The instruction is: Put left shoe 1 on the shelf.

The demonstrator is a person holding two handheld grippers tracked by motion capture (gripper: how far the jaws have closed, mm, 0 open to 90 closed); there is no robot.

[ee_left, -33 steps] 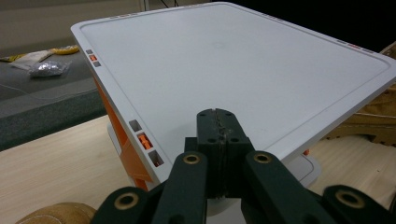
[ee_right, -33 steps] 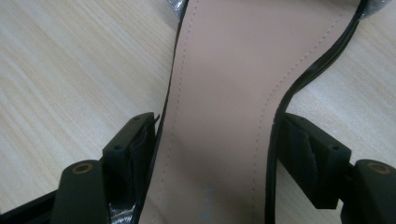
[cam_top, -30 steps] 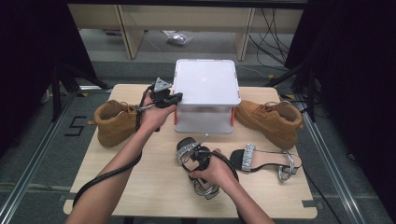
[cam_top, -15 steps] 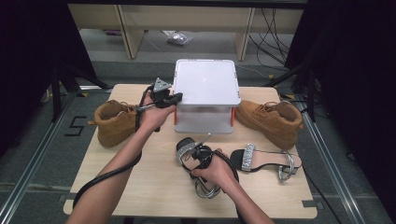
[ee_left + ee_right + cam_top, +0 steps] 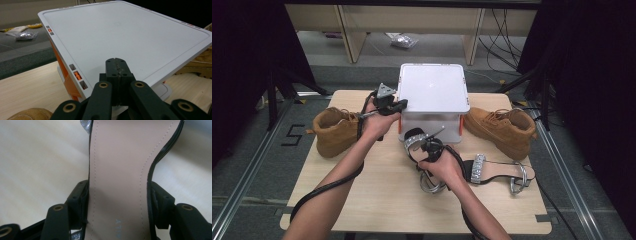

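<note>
The right gripper (image 5: pixel 117 205) pinches a sandal (image 5: pixel 117 165) across its insole, the sole's length running straight ahead between the jaws, over the worktop (image 5: pixel 362 195). The left gripper (image 5: pixel 116 66), pressed together, rests at the box (image 5: pixel 125 35) lid's near edge.

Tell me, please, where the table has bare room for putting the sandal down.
Bare wood lies along the near edge of the table, beside the forearms. Crowded: the far half, where the box sits between two boots, and the right, where another sandal lies.
</note>
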